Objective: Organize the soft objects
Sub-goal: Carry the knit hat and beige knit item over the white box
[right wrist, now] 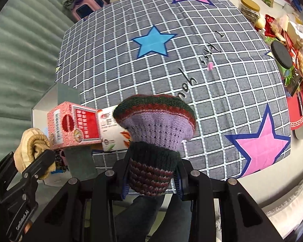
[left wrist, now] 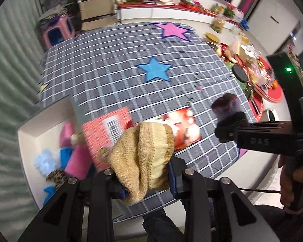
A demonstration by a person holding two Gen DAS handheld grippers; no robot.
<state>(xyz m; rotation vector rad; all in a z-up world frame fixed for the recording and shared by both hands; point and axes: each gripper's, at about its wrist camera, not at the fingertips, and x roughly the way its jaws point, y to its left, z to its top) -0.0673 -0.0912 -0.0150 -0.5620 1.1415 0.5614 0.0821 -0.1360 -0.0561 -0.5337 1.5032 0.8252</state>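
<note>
My left gripper (left wrist: 146, 179) is shut on a tan knitted glove (left wrist: 143, 157), held above the near edge of the checked tablecloth (left wrist: 115, 76). My right gripper (right wrist: 151, 178) is shut on a striped purple, red and dark green knitted piece (right wrist: 155, 129), also lifted over the cloth. Each gripper shows in the other's view: the right one (left wrist: 230, 129) with its knit at the right, the left one (right wrist: 42, 157) with the tan glove (right wrist: 33, 143) at the lower left. A white box (left wrist: 28, 133) at the left holds pink, blue and leopard-print soft things (left wrist: 70, 157).
A red patterned carton (right wrist: 74, 125) and a white printed carton (right wrist: 111, 129) lie near the white box. Blue (right wrist: 153, 42) and pink (right wrist: 260, 143) stars mark the cloth. A cluttered red table (left wrist: 270, 88) stands at the right, a pink stool (left wrist: 56, 32) at the back left.
</note>
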